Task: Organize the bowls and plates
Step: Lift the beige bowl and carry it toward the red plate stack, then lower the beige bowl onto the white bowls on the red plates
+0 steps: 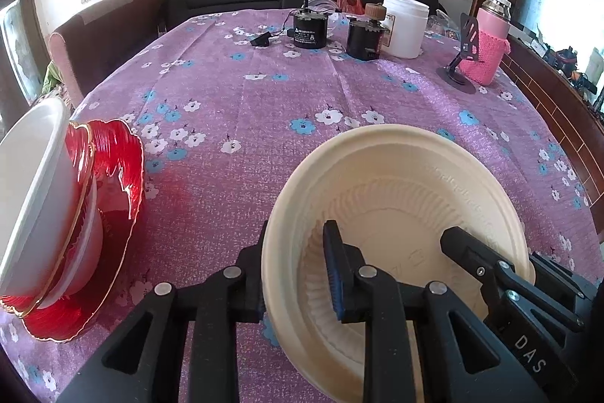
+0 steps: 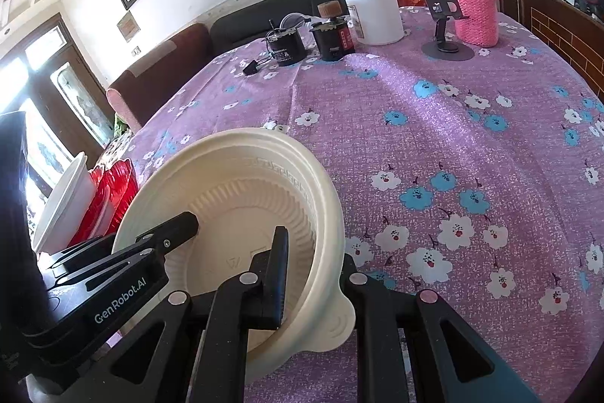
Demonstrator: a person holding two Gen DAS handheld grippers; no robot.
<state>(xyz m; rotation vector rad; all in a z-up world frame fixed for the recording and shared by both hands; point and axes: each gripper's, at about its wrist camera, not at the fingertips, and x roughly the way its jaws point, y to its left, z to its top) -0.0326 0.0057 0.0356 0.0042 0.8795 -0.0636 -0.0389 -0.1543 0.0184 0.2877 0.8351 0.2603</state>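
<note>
both grippers clamping one cream bowl over the purple flowered tablecloth

the left gripper is pinching the left wall of the cream bowl, one finger sitting inside against the ribbed wall, the other outside the rim, jaws drawn nearly together. the right gripper is doing the same on the opposite wall of the cream bowl, inner finger lying in the basin, outer finger behind the rim near the tab handle. the bowl is sitting low over the tablecloth; whether it is touching the cloth is not clear. to the left, a white bowl is resting in a red glass plate, apart from the cream bowl. jars, a white tub and a pink flask are standing at the far side.
</note>
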